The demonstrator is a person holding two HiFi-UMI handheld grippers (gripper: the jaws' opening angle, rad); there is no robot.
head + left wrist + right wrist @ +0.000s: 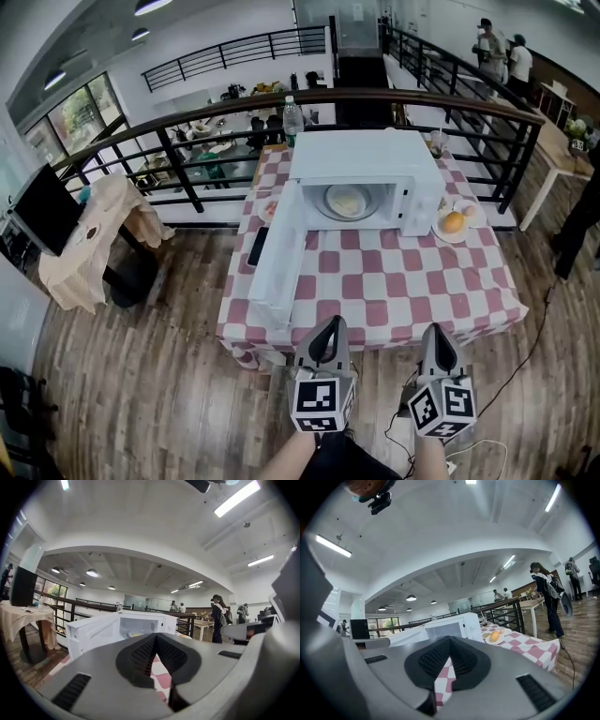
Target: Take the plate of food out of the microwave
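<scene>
Checkered tabletop (394, 281) ahead of you, railing behind it, and the microwave (361, 150) stands with its door (281, 248) swung wide to the left. The plate of food (348, 201) sits deep inside the cavity, untouched. Your left tongs (330, 325) and right tongs (433, 331) hover short of the near edge, both pressed together with nothing between them, so they must spread before any grab. Watch that door: it juts toward you and your left side could clip it. Lift the plate tilted and I'd expect the food to slide off. Count: one microwave, two plates, the second plate (450, 238) outside on the right, and two tongs.
</scene>
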